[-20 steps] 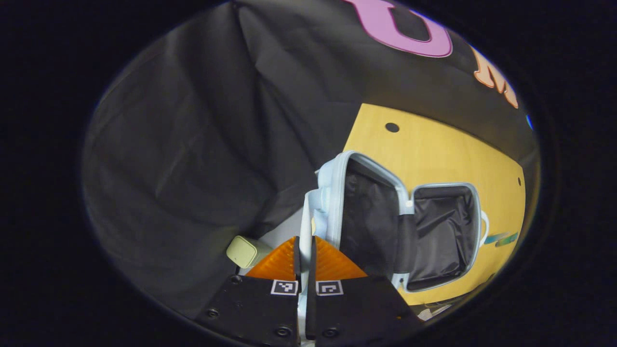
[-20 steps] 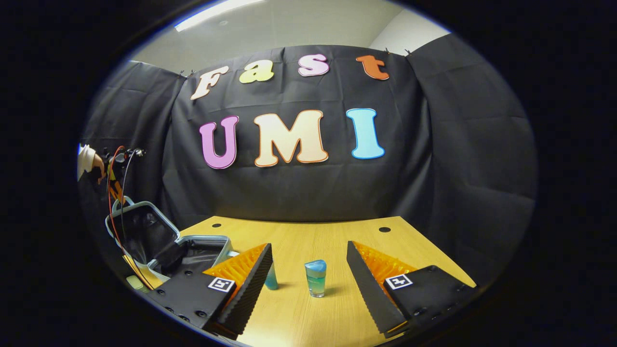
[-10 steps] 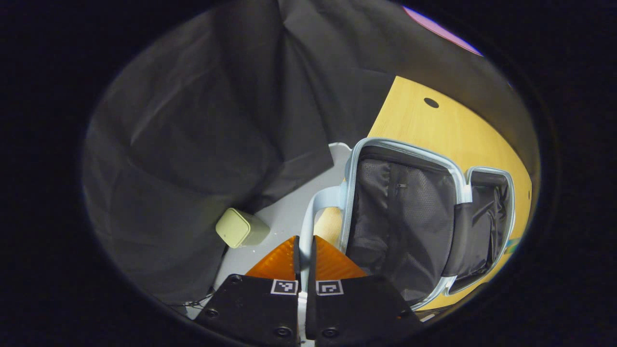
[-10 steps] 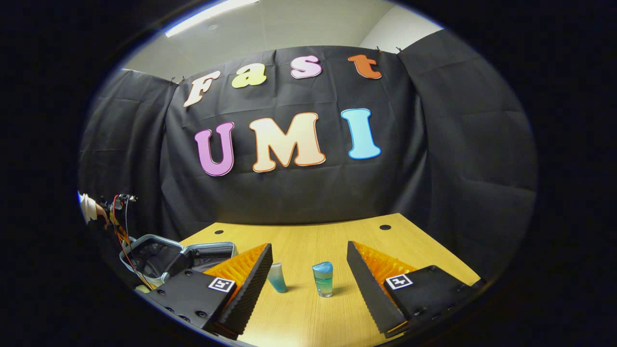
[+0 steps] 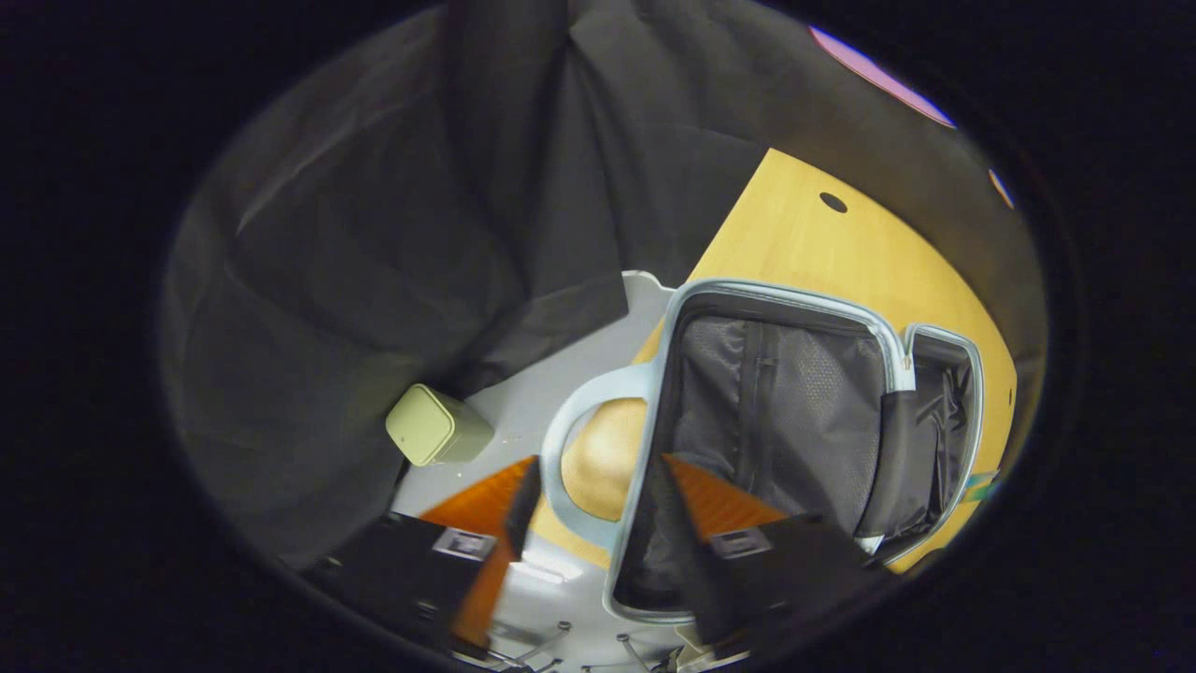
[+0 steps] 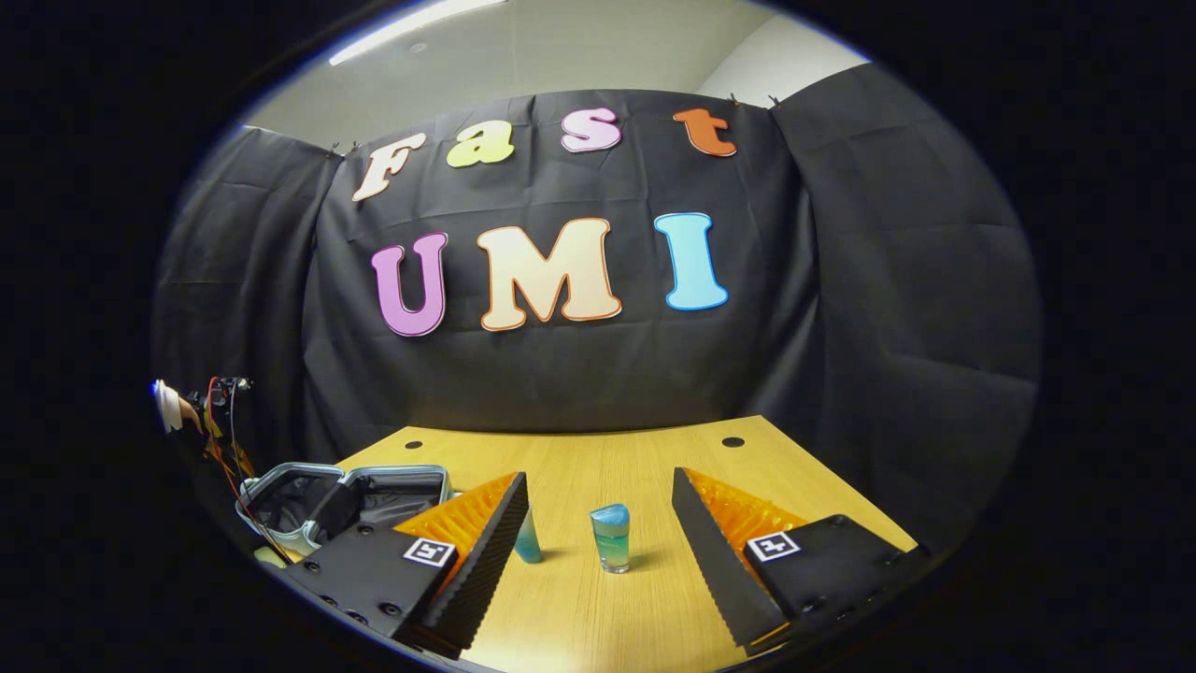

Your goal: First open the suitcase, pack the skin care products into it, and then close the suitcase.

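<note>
The suitcase [image 5: 794,411] is seen lying open on the wooden table [image 5: 804,234], its dark lining exposed. The left gripper [image 5: 590,486] is held with its fingers spread — the pale handle [image 5: 570,449] sits between them, ungripped. In the right gripper view, the right gripper [image 6: 598,523] is also spread wide, and a blue-capped bottle [image 6: 612,537] and a small teal tube [image 6: 529,544] are found upright on the table beyond it.

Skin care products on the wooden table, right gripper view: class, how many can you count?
2. A blue-green bottle stands between the right gripper's open fingers; a teal tube is partly behind its left finger. Others may be hidden behind the gripper or inside the open suitcase.
</note>
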A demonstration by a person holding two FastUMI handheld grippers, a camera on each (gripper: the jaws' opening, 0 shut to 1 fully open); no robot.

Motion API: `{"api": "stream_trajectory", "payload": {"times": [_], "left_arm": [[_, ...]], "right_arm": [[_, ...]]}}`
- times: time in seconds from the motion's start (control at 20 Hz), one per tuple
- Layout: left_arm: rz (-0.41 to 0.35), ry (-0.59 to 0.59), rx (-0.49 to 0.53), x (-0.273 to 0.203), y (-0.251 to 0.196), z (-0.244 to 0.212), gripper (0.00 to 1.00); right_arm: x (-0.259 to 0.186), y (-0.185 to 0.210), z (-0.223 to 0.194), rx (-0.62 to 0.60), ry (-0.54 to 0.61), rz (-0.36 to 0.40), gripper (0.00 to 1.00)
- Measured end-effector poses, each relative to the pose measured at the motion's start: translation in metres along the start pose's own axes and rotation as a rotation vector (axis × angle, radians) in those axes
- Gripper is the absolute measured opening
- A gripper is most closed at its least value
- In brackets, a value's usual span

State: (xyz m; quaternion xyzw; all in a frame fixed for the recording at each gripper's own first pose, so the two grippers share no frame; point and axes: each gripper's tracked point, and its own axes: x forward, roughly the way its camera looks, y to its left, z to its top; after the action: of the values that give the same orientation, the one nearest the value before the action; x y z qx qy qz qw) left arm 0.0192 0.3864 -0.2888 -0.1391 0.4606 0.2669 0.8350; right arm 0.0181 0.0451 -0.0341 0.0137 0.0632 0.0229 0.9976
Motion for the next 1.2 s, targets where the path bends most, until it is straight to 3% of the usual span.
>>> {"api": "stream_trajectory", "payload": {"times": [0.1, 0.15, 0.35, 0.55, 0.75, 1.0, 1.2], "left_arm": [[-0.023, -0.043, 0.017, -0.02, -0.022, 0.001, 1.0], [-0.041, -0.067, 0.034, -0.031, -0.036, 0.0, 0.94], [-0.128, -0.188, 0.133, -0.088, -0.108, -0.013, 0.94], [-0.32, -0.203, 0.097, -0.129, -0.217, -0.057, 0.95], [-0.453, -0.216, 0.117, -0.158, -0.309, -0.097, 0.96], [-0.619, -0.175, 0.182, -0.166, -0.427, -0.153, 0.96], [-0.648, -0.205, 0.211, -0.145, -0.5, -0.172, 0.97]], "right_arm": [[0.001, 0.0, -0.003, 0.009, 0.005, 0.012, 0.95], [0.002, 0.0, -0.006, 0.011, 0.009, 0.017, 0.95], [0.003, -0.007, -0.012, 0.014, 0.025, 0.031, 0.97], [0.004, -0.017, -0.02, 0.028, 0.049, 0.048, 0.97], [0.01, -0.028, -0.029, 0.027, 0.073, 0.063, 0.97], [0.017, -0.047, -0.046, 0.021, 0.112, 0.079, 0.97], [0.018, -0.069, -0.063, 0.01, 0.146, 0.076, 0.97]]}}
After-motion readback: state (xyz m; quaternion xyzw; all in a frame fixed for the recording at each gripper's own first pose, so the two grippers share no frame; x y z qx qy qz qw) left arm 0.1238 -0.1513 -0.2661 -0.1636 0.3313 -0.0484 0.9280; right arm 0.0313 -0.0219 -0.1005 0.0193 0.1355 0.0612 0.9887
